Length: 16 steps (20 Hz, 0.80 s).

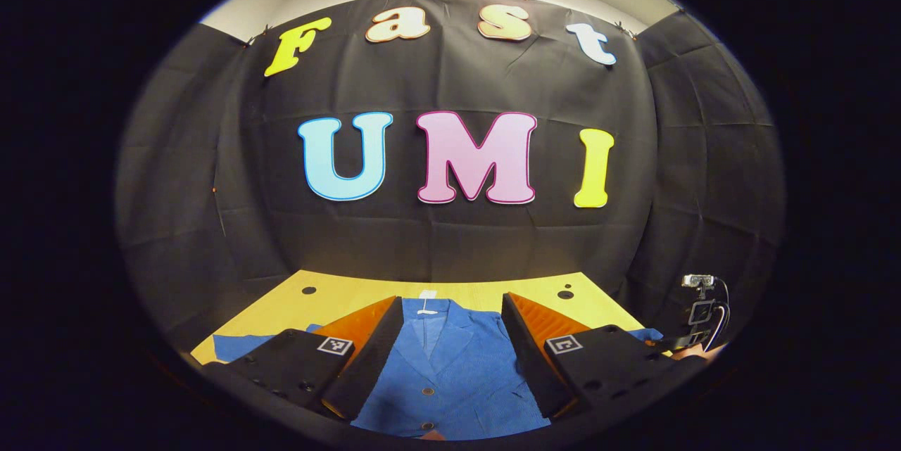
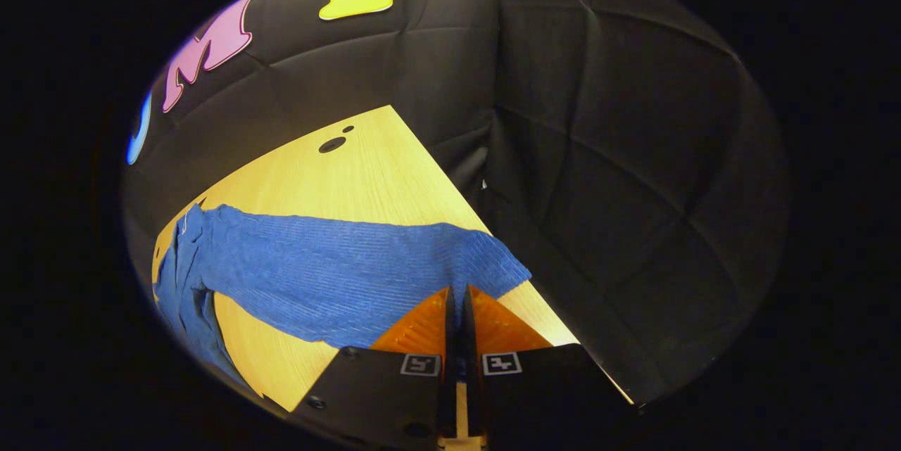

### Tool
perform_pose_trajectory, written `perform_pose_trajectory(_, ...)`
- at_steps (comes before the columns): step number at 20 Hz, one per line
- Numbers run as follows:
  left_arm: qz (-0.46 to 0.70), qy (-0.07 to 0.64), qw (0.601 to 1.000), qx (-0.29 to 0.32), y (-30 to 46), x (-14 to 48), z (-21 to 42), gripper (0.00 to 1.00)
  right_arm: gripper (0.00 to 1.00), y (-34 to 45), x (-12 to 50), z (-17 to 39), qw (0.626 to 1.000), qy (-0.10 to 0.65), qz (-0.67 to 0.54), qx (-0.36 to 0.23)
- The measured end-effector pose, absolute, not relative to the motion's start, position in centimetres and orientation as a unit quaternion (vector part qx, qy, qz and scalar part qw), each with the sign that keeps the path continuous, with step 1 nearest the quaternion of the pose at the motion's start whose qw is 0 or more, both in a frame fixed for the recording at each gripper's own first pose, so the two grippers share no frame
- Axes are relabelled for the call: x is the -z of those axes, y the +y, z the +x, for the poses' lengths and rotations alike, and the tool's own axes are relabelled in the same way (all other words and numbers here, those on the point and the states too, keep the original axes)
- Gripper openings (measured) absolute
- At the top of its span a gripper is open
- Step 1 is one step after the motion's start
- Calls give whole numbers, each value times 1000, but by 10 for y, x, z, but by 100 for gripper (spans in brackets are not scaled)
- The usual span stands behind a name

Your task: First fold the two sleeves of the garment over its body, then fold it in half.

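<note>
A blue jacket (image 1: 450,373) lies face up on the yellow table (image 1: 338,296), its collar toward the far wall and its buttons down the middle. My left gripper (image 1: 452,298) is open above the jacket's chest, one finger on each side of the collar, holding nothing. In the right gripper view the right sleeve (image 2: 338,275) stretches flat from the jacket's body (image 2: 179,275) out toward the table's right edge. My right gripper (image 2: 457,290) is shut on the sleeve's near edge close to the cuff. It also appears far right in the left gripper view as the right gripper (image 1: 700,314).
The table (image 2: 352,176) has two dark round holes (image 2: 332,145) near its far corner. Its right edge runs just past the cuff, with the black cloth wall directly behind. Bare wood lies between the sleeve and the jacket's side.
</note>
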State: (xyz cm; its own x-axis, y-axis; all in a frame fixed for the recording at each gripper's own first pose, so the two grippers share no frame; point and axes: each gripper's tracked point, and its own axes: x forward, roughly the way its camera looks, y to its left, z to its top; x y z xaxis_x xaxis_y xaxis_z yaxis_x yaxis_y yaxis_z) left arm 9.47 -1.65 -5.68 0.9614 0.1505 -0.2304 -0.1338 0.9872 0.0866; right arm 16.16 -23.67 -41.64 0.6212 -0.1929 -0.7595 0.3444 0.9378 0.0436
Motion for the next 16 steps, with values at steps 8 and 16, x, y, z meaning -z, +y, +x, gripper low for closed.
perform_pose_trajectory(8, 35, 112, 990, -81, -4, 55, 65, 82, 7, -225, 382, 169, 898, 391, 134, 151)
perform_pose_trajectory(16, 2, 91, 994, -57, 48, 45, 42, 82, 7, -122, 267, 163, 941, 315, 88, 87)
